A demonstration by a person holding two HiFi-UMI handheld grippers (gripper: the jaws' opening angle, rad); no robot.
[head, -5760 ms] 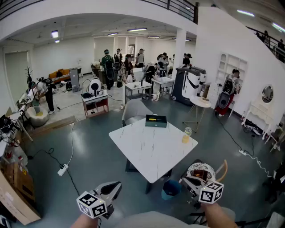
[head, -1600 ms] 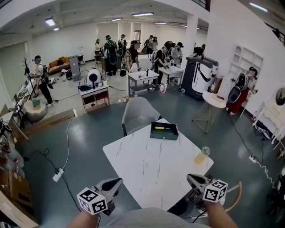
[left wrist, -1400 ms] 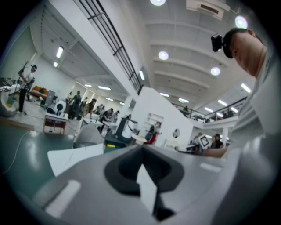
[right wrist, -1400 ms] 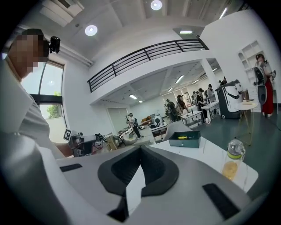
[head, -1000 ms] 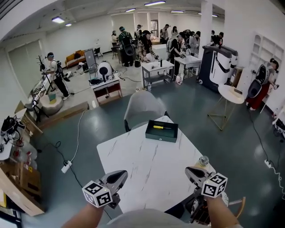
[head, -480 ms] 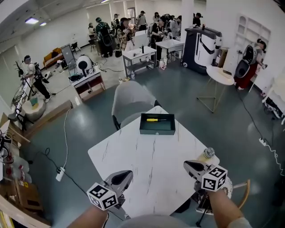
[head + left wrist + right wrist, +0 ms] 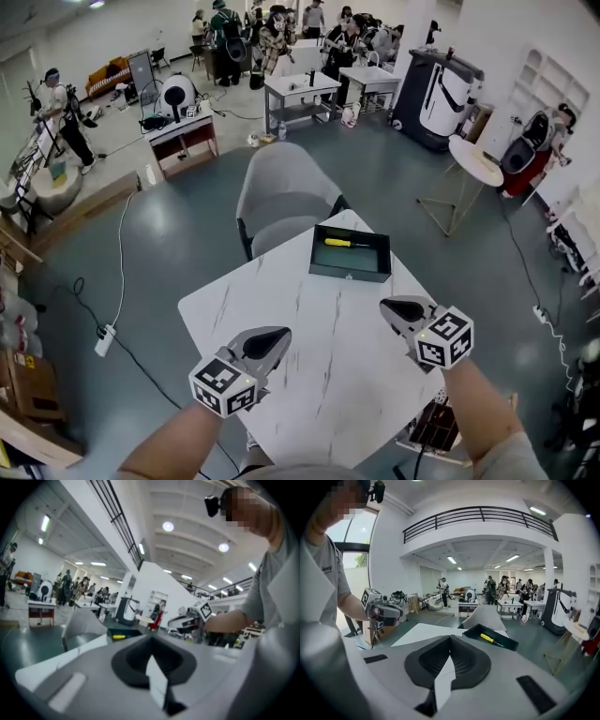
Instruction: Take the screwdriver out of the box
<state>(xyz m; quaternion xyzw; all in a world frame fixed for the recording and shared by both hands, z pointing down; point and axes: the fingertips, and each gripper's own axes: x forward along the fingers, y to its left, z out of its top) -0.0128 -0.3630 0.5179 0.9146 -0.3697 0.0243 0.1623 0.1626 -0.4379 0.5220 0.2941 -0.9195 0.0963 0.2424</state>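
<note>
A screwdriver with a yellow handle lies inside a dark open box at the far side of the white marble table. My left gripper hovers over the table's near left part, shut and empty. My right gripper hovers over the near right part, also shut and empty, a little short of the box. In the right gripper view the box and the screwdriver lie just beyond the shut jaws. In the left gripper view the box shows low ahead, with the right gripper to its right.
A grey chair stands right behind the table's far edge. A wooden stool sits at the table's near right corner. A small round side table stands at the right, and several people work at benches in the back.
I have come up to the table, which now fills the view's middle. Both grippers moved forward and down over the tabletop toward the box, jaws still shut.
</note>
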